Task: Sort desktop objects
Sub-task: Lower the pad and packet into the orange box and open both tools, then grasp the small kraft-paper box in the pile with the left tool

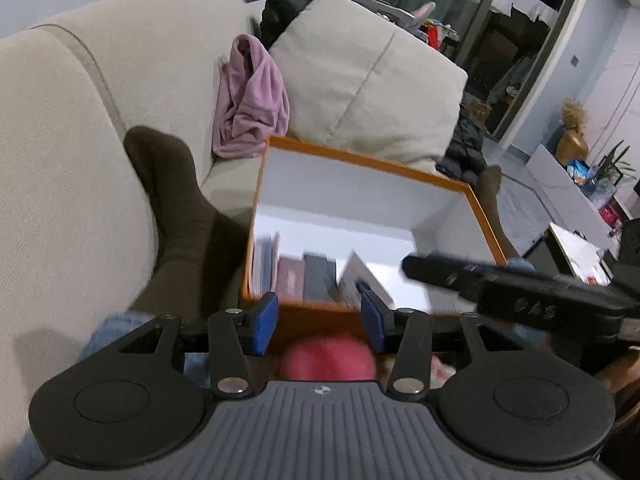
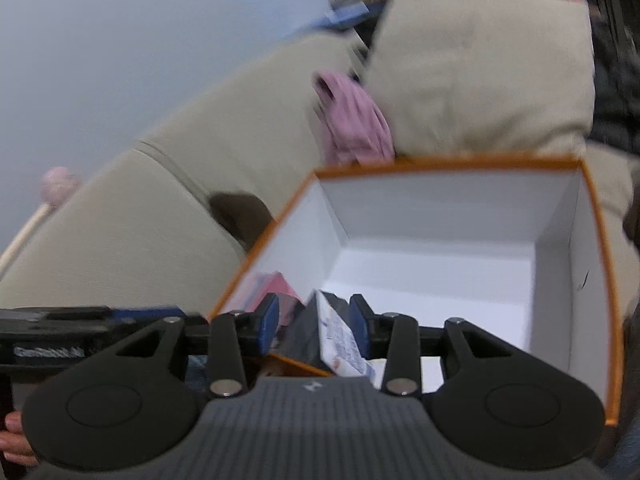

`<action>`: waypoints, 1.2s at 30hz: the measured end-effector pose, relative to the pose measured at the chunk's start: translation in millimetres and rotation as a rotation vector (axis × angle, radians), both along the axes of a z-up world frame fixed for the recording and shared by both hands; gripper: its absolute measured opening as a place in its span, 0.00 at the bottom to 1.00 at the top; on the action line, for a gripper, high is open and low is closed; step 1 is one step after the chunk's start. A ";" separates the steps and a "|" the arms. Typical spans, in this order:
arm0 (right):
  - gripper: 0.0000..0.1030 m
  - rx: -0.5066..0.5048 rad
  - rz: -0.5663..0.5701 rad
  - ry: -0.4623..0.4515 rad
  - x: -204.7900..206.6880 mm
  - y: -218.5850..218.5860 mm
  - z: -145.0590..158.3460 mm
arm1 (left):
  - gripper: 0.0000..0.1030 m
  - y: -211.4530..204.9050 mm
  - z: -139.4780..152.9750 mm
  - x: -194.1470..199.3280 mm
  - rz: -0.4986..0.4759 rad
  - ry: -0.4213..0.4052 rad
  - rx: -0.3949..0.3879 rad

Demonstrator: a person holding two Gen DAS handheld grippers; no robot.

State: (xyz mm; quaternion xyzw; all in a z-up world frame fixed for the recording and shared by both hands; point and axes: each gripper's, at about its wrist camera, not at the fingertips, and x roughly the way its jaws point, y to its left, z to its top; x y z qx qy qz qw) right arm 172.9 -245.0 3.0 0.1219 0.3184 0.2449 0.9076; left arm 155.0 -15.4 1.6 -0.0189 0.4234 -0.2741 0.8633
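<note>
An orange-rimmed cardboard box [image 1: 360, 160] [image 2: 440, 162] with white inside stands on the sofa in front of me. Several flat cards and booklets [image 1: 304, 276] stand against its near wall. My left gripper [image 1: 319, 320] hovers open at the box's near edge. A blurred pink round thing [image 1: 328, 356] lies low between its fingers; no contact with the pads shows. My right gripper [image 2: 314, 320] is open over the box's near left corner, with a white packet [image 2: 340, 340] and a dark card [image 2: 300, 336] leaning loose between its fingers. From the left wrist it shows as a black bar [image 1: 424, 268].
Beige sofa cushions [image 1: 360, 72] rise behind the box, with a crumpled pink cloth [image 1: 252, 96] [image 2: 352, 120] between them. A person's dark-socked foot [image 1: 172, 200] rests left of the box. A pink-headed stick [image 2: 56, 188] shows at the far left. My left gripper [image 2: 152, 314] reaches in from the left.
</note>
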 end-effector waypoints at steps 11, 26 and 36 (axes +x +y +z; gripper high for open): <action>0.39 -0.106 0.036 -0.043 -90.5 -5.4 -15.6 | 0.56 5.0 -31.7 -65.8 0.029 0.082 0.070; 0.11 -0.392 0.078 -0.071 -136.3 7.9 -77.9 | 0.61 -6.3 -84.7 -82.4 0.171 0.359 -0.075; 0.11 -0.338 0.166 -0.013 -135.0 16.3 -87.6 | 0.64 -32.7 -93.6 -82.7 0.174 0.348 0.005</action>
